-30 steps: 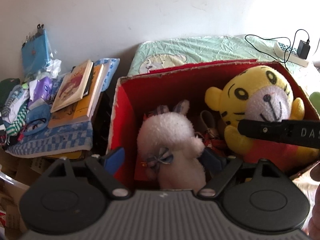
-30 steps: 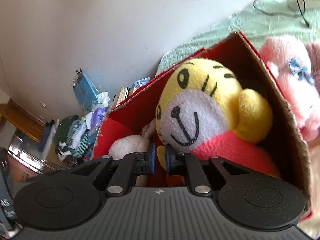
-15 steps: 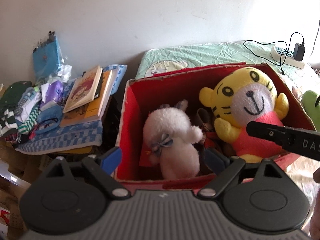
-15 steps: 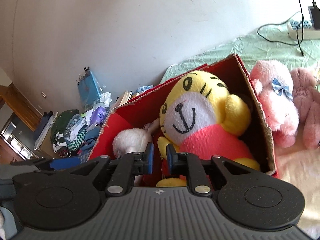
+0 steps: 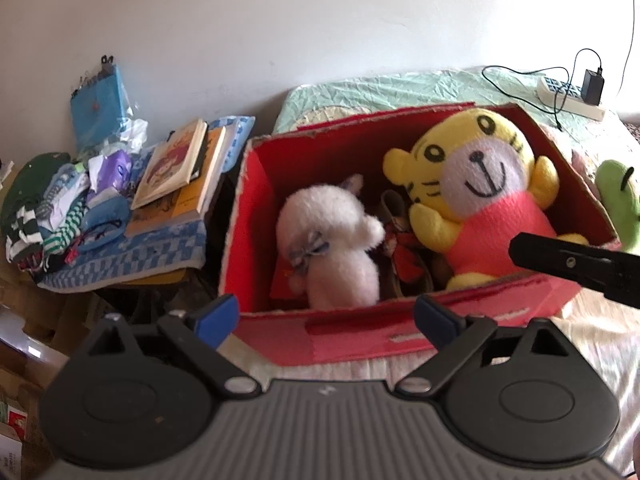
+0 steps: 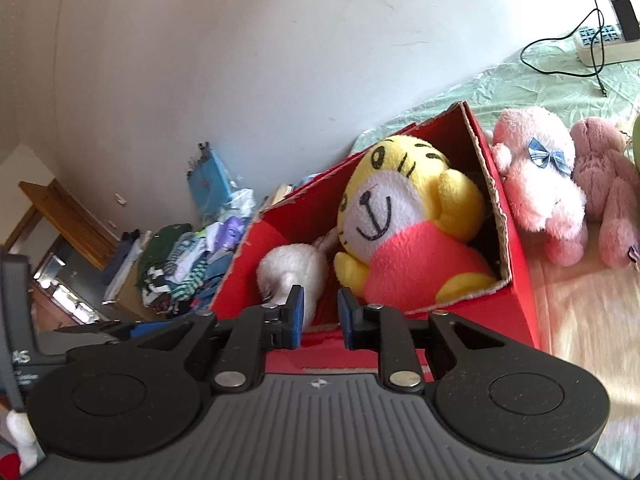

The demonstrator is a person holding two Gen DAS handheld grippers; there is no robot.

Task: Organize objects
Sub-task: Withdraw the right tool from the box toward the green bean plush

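Observation:
A red cardboard box [image 5: 400,332] [image 6: 516,292] stands on the bed. In it lie a white plush rabbit [image 5: 332,240] [image 6: 288,264] on the left and a yellow tiger plush in a red shirt [image 5: 480,184] [image 6: 400,232] on the right. My left gripper [image 5: 326,316] is wide open and holds nothing, hovering just before the box's near wall. My right gripper [image 6: 320,314] sits at the near rim in front of the tiger, with only a narrow gap between its jaws and nothing in it. Its black body [image 5: 572,264] crosses the left wrist view at the right.
Beside the box's right wall lie a pink plush [image 6: 540,196], a darker pink plush [image 6: 608,188] and a green plush [image 5: 618,196]. A power strip with cables [image 5: 568,96] rests on the green sheet behind. Left of the box are books [image 5: 176,168] and piled clothes [image 5: 48,208].
Both grippers have pulled back out of the box to its near wall. The gap between the right gripper's jaws has widened a little. The tiger and rabbit stay in the box.

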